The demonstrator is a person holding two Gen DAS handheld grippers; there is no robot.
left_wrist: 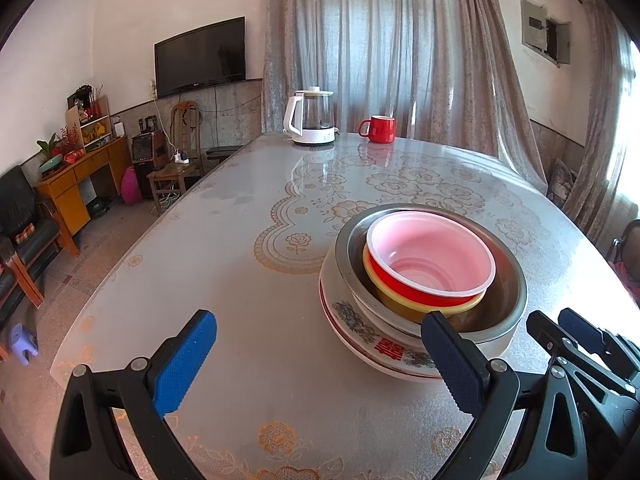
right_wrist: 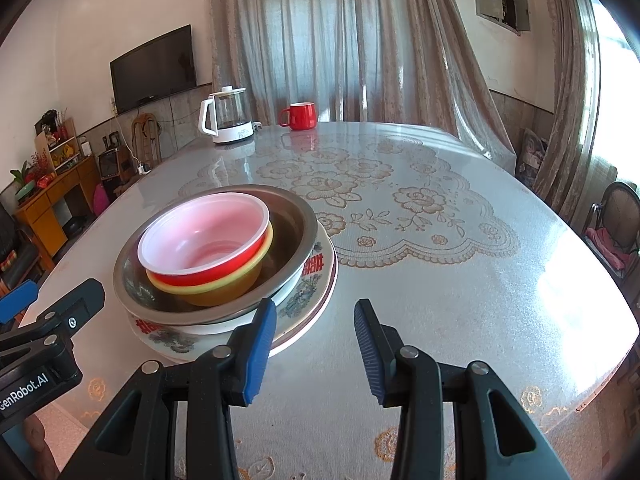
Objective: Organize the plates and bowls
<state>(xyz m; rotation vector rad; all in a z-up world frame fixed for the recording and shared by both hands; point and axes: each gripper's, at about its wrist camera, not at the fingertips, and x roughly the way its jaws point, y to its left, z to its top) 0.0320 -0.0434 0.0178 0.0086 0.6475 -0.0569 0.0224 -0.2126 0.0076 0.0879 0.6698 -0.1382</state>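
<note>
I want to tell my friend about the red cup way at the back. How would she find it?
Start at the big table with the flowery lace cover and look to its far edge, by the curtains. There a white-and-glass electric kettle stands, and just right of it, apart from it, is the red mug. It is the only red thing with a handle; the red bowl sits nested in the near stack.

Lower right of the left wrist view: red bowl point(left_wrist: 430, 258) nested in yellow bowl point(left_wrist: 424, 306), steel bowl point(left_wrist: 500, 312), floral plates point(left_wrist: 360, 332), all upright.
</note>
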